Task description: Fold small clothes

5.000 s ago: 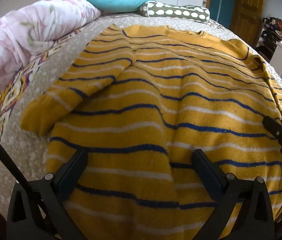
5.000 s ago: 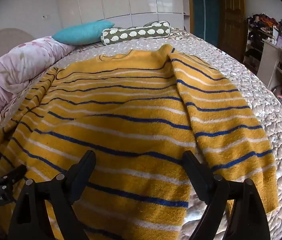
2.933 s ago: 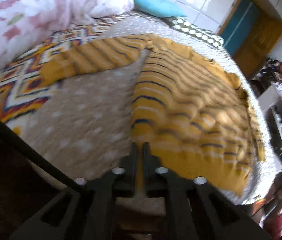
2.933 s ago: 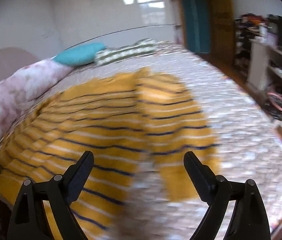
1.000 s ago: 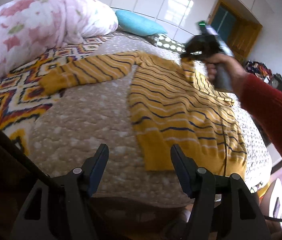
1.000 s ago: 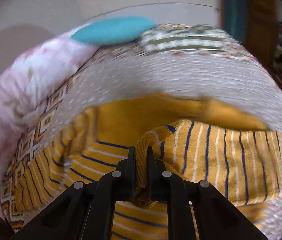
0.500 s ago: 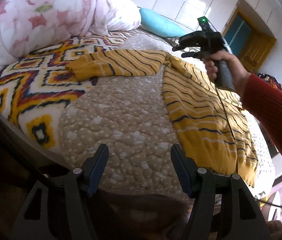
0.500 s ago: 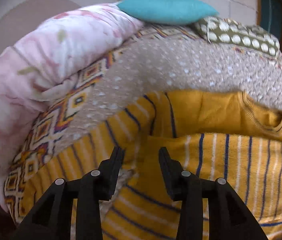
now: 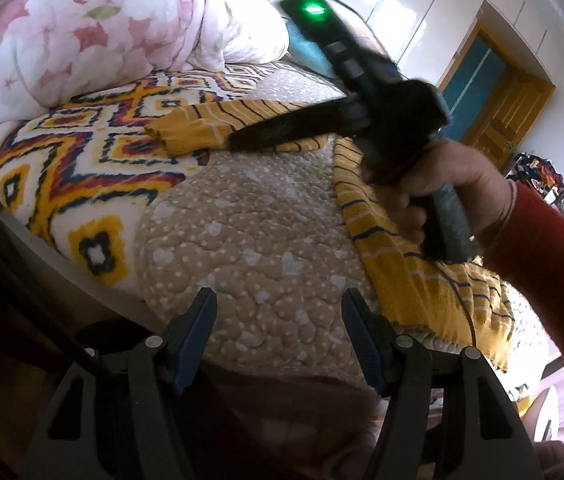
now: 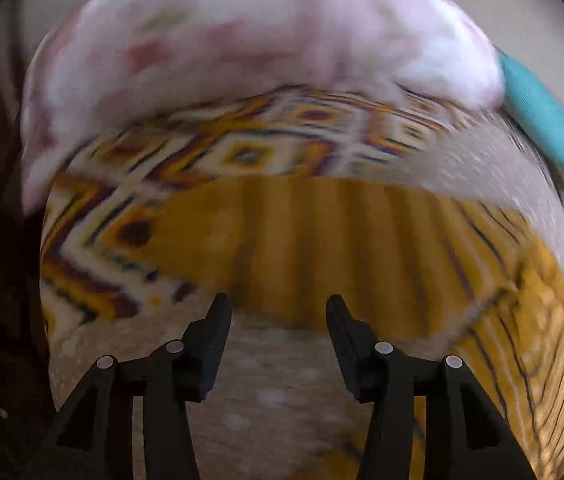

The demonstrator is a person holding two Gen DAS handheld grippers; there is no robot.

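The yellow sweater with blue stripes [image 9: 394, 264] lies on the bed, its body at the right and its left sleeve [image 9: 209, 130] stretched out to the left. My left gripper [image 9: 277, 300] is open and empty above the beige quilt near the bed's front edge. My right gripper [image 10: 275, 304] is open and empty, hovering just short of the sleeve [image 10: 322, 240]. In the left wrist view the right gripper [image 9: 241, 144] reaches over the sleeve, held by a hand in a red sleeve.
A pink floral duvet [image 9: 93, 28] is bunched at the far left of the bed. A patterned blanket [image 9: 73, 168] lies under the sleeve's cuff. A teal pillow [image 10: 542, 116] sits at the head. A wooden door [image 9: 498, 120] and shelves stand at the right.
My right gripper let go of the folded right sleeve, opened wider and swung left over the left sleeve. My left gripper stayed open and shifted a little left.
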